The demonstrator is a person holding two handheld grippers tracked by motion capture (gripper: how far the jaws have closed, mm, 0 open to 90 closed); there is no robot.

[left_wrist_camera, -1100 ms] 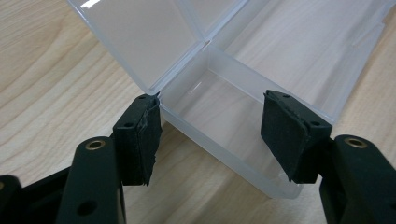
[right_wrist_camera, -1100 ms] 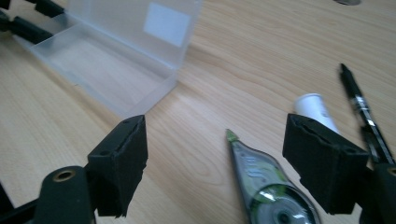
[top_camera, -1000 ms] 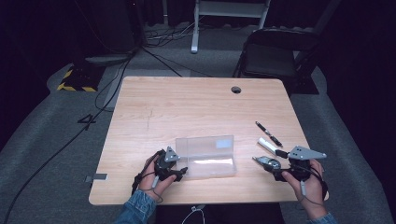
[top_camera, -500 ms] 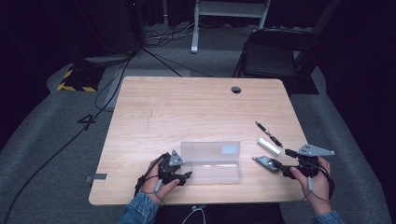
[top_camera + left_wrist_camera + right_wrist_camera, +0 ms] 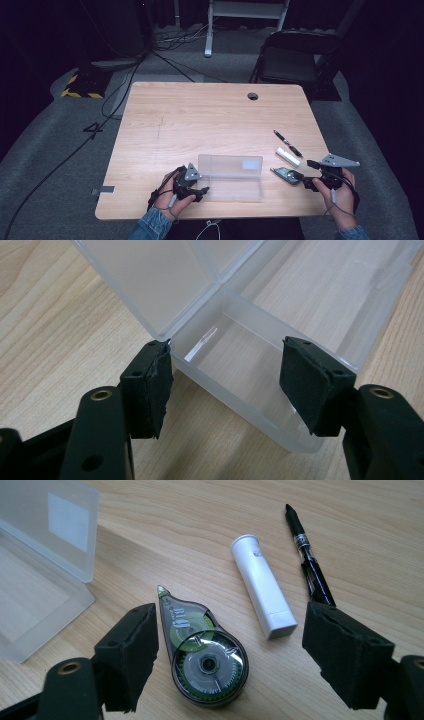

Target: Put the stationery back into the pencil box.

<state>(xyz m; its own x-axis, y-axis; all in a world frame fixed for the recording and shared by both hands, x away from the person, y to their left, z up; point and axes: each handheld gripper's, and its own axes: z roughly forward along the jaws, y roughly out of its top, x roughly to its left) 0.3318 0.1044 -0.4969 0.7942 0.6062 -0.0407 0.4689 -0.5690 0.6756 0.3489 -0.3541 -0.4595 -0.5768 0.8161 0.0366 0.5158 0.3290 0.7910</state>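
A clear plastic box point(image 5: 230, 186) lies open near the table's front edge, its lid point(image 5: 231, 163) folded back flat. My left gripper point(image 5: 201, 190) is at the box's left end. In the left gripper view it point(image 5: 227, 385) stands open, its pads on either side of the box's point(image 5: 250, 390) near corner compartment. My right gripper point(image 5: 303, 178) is open just right of a green correction tape roller point(image 5: 284, 174). In the right gripper view the roller point(image 5: 205, 655) lies between the spread jaws point(image 5: 237, 655), apart from both pads.
A white capped tube point(image 5: 288, 156) and a black pen point(image 5: 287, 143) lie beyond the roller, toward the table's point(image 5: 200, 115) right edge. A cable hole point(image 5: 253, 96) sits at the back. A folding chair point(image 5: 295, 55) stands behind the table.
The box's lid has gone from raised to lying flat behind the base. My left gripper has shifted slightly right along the box's end. The right gripper drifted a little to the right.
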